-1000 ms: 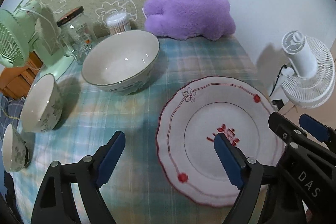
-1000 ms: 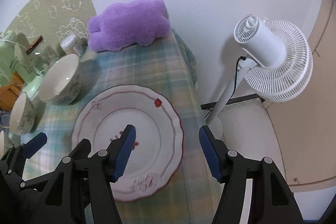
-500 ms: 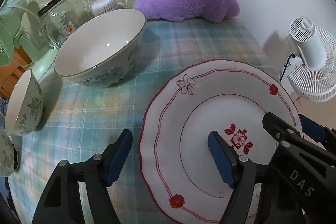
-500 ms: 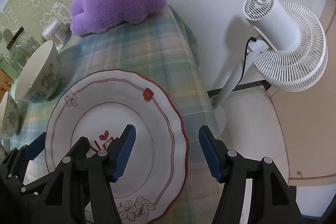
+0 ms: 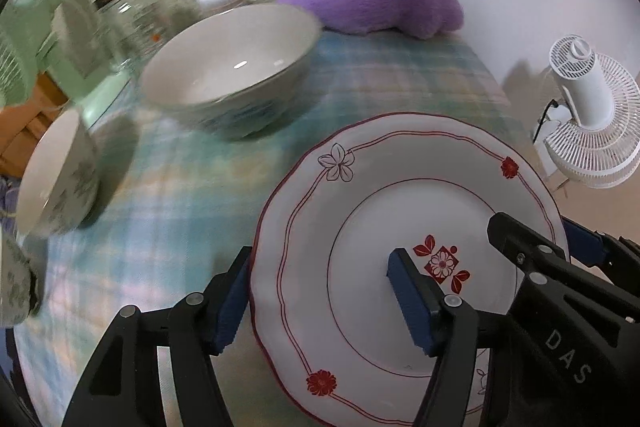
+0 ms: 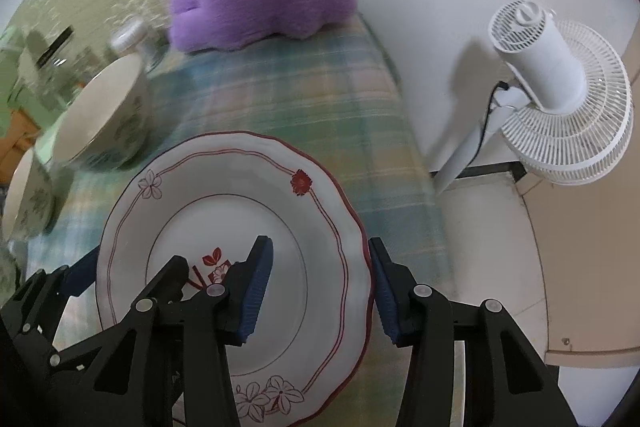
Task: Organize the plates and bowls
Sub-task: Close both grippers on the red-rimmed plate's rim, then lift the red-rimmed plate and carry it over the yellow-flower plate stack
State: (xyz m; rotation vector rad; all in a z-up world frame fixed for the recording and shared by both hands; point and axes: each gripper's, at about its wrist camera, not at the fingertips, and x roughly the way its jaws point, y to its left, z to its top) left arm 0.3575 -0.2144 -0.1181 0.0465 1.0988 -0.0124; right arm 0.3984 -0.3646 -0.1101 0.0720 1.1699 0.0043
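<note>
Straddling opposite edges of the white scalloped plate with red line trim and a red flower motif, both grippers pointed steeply down at the blue-green plaid tablecloth. The left gripper had one blue pad just outside the plate's left rim and the other over its centre well. The right gripper had one pad just outside the right rim and the other over the well. Both sets of jaws had just been closing with the rim between them; neither was clamped yet, pads still apart from the plate surface. The plate lay flat on the cloth. Large cream bowl stood beyond it; smaller patterned bowl further left.
</note>
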